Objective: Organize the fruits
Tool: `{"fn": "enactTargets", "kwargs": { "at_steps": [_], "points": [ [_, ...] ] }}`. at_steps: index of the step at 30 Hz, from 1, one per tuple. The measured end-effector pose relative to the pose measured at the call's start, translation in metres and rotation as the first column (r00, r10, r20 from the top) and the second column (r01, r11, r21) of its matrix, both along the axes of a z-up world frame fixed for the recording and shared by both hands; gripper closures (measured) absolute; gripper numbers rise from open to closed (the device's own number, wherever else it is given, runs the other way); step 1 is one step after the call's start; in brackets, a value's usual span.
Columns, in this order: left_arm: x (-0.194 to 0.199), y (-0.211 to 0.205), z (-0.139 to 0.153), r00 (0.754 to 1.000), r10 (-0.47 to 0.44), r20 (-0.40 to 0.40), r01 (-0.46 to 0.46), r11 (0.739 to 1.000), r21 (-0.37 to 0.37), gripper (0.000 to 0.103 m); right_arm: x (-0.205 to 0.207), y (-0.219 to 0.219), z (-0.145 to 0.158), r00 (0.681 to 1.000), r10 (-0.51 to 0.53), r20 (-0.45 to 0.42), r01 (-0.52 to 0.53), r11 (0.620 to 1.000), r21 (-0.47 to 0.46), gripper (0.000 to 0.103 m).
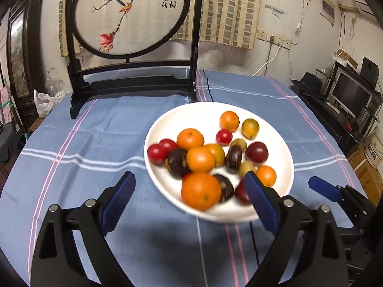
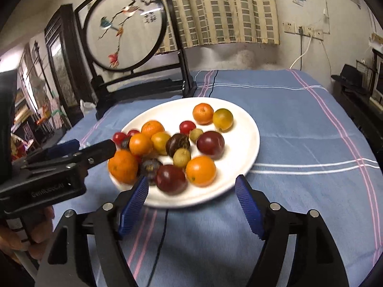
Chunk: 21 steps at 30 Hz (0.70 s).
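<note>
A white plate (image 1: 275, 138) on the blue striped cloth holds several fruits: oranges such as the big one (image 1: 201, 190), red cherry tomatoes (image 1: 156, 153), dark plums (image 1: 256, 151) and dark brown fruits (image 1: 177, 163). The plate also shows in the right wrist view (image 2: 244, 129), with a plum (image 2: 171, 179) and an orange (image 2: 201, 171) at its near side. My left gripper (image 1: 189, 202) is open and empty, its fingers straddling the plate's near left edge. My right gripper (image 2: 191, 205) is open and empty just before the plate's near rim.
A black-framed round bird screen (image 1: 130, 14) stands at the table's back left. A thin black cable (image 2: 162, 236) runs under the plate. My left gripper's body (image 2: 59, 167) shows at the left of the right wrist view. Shelves and a monitor (image 1: 350, 93) stand to the right.
</note>
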State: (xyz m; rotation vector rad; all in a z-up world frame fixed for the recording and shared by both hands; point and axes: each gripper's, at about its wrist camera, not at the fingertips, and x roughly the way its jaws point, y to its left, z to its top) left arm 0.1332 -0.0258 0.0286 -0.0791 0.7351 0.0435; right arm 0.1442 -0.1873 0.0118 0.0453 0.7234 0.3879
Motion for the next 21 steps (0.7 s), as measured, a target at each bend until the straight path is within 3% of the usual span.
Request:
{"fn": "enactTargets", "kwargs": {
  "at_steps": [9, 21],
  "points": [
    [-0.037, 0.003, -0.011, 1.0, 0.0, -0.005, 0.0, 1.0, 0.012, 0.012, -0.028, -0.014, -0.011, 1.0, -0.007, 0.012, 0.007, 1.0, -0.015, 0.027],
    [-0.05, 0.007, -0.015, 1.0, -0.017, -0.002, 0.017, 0.999, 0.035, 0.008, -0.025, -0.019, -0.014, 1.0, -0.03, -0.003, 0.03, 0.999, -0.014, 0.025]
  ]
}}
